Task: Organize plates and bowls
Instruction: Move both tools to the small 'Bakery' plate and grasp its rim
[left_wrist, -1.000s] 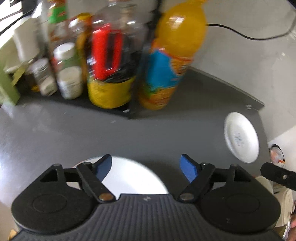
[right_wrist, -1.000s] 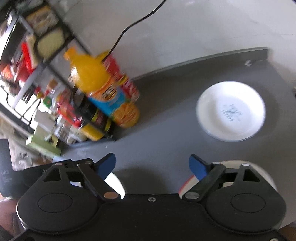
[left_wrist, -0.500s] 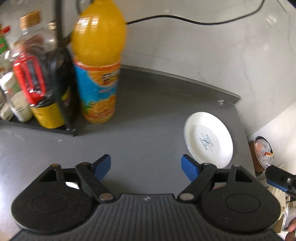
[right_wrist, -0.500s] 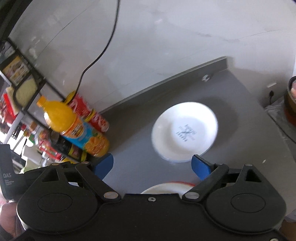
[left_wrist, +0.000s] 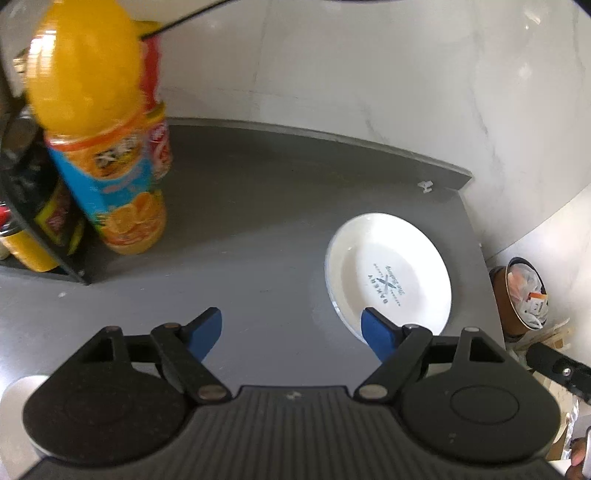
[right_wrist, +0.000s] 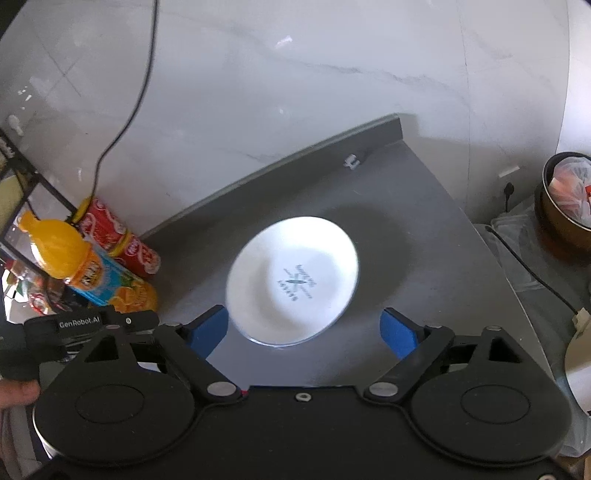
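Observation:
A white plate (left_wrist: 391, 280) with a printed mark in its middle lies flat on the grey counter (left_wrist: 258, 229), near the right end. My left gripper (left_wrist: 291, 328) is open and empty, hovering over bare counter with its right blue fingertip (left_wrist: 376, 330) overlapping the plate's near edge. In the right wrist view the same plate (right_wrist: 291, 278) lies just ahead of my right gripper (right_wrist: 303, 328), which is open with nothing between its fingers. A white rim (left_wrist: 18, 391) shows at the lower left behind the left gripper body; what it belongs to is hidden.
An orange juice bottle (left_wrist: 99, 147) and a red can (left_wrist: 159, 122) stand at the left beside a black wire rack of bottles (left_wrist: 33, 229). A raised lip (left_wrist: 332, 136) edges the counter against the marble wall. A bin with rubbish (right_wrist: 569, 199) sits beyond the right edge.
Both grippers have swung to the right toward the white plate, which now sits much closer and more central. The white dish under the left gripper and the red-rimmed one under the right have dropped out of view.

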